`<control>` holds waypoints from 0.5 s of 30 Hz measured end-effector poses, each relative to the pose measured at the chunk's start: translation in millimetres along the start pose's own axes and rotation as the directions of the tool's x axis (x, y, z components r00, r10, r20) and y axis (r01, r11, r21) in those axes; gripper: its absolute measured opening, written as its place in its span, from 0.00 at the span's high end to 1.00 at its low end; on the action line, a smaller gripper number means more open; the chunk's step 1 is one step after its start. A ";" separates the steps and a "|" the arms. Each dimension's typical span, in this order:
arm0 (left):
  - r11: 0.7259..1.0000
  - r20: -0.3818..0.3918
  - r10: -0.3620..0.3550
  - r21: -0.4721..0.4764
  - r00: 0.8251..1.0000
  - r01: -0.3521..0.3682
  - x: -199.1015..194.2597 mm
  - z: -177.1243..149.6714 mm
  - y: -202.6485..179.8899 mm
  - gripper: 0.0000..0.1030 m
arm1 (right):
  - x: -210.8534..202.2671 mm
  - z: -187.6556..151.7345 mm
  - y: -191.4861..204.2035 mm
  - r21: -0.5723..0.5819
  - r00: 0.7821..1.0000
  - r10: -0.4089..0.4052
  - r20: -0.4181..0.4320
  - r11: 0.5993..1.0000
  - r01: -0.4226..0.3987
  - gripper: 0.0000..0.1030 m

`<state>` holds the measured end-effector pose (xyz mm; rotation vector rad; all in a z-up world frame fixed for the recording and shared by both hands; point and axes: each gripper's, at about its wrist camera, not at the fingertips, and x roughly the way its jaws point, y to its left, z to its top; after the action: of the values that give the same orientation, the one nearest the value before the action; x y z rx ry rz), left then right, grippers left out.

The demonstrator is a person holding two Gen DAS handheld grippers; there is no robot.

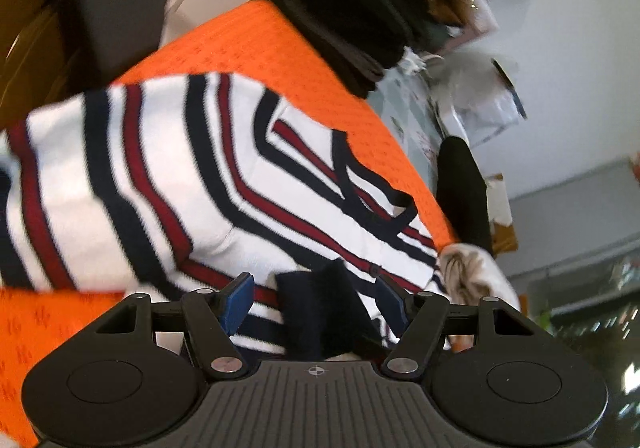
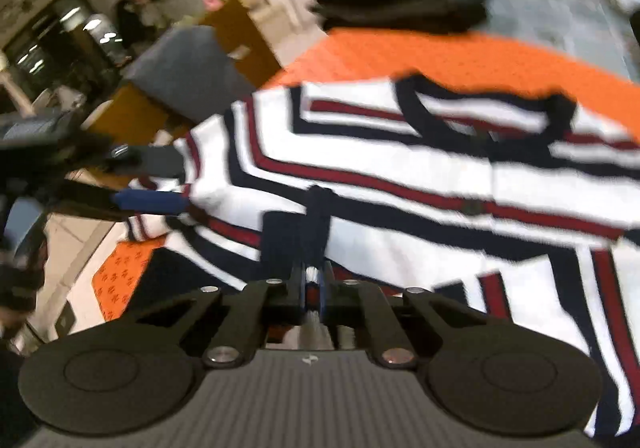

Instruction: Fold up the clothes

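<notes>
- One white knitted sweater with navy and red stripes (image 1: 168, 176) lies on the orange patterned cloth (image 1: 256, 44) covering the desk, one sleeve laid across its body; most folds look left.
- Left gripper (image 1: 316, 302) fingers stand apart around a dark cuff; right gripper (image 2: 314, 288) fingers are together on a navy edge.
- Stack of dark folded clothes (image 1: 348, 12) sits beyond; cluttered room, white wall.

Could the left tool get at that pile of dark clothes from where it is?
Probably not yet. The dark pile sits across the orange cloth, beyond the striped sweater under the open left tool.
</notes>
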<state>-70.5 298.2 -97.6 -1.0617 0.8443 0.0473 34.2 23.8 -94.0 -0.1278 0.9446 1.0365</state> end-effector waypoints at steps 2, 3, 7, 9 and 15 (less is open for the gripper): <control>0.998 -0.035 -0.015 -0.059 0.999 0.013 1.9 0.3 2.6 0.33 | -11.2 -6.4 22.0 -0.123 0.999 0.004 0.051 0.992 0.002 0.93; 0.996 -0.053 -0.023 -0.088 0.998 0.018 3.1 0.1 3.7 0.33 | -15.6 -10.1 32.8 -0.196 0.997 0.000 0.072 0.981 0.015 0.93; 0.987 -0.125 -0.039 -0.157 0.991 0.019 11.4 -4.6 7.4 0.33 | -27.8 -23.3 68.3 -0.428 0.994 -0.017 0.104 0.902 0.061 0.93; 0.979 -0.145 -0.042 -0.204 0.988 0.012 13.9 -6.9 12.5 0.33 | -31.0 -28.9 80.3 -0.507 0.995 -0.026 0.094 0.859 0.071 0.93; 0.958 -0.187 -0.034 -0.286 0.982 -0.021 20.3 -13.1 22.8 0.33 | -35.9 -36.8 93.8 -0.632 0.996 -0.020 0.082 0.772 0.068 0.93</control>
<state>-73.6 292.6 -130.2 -1.3577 1.0286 0.0645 -67.0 31.6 -60.6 -0.6739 0.4857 1.2771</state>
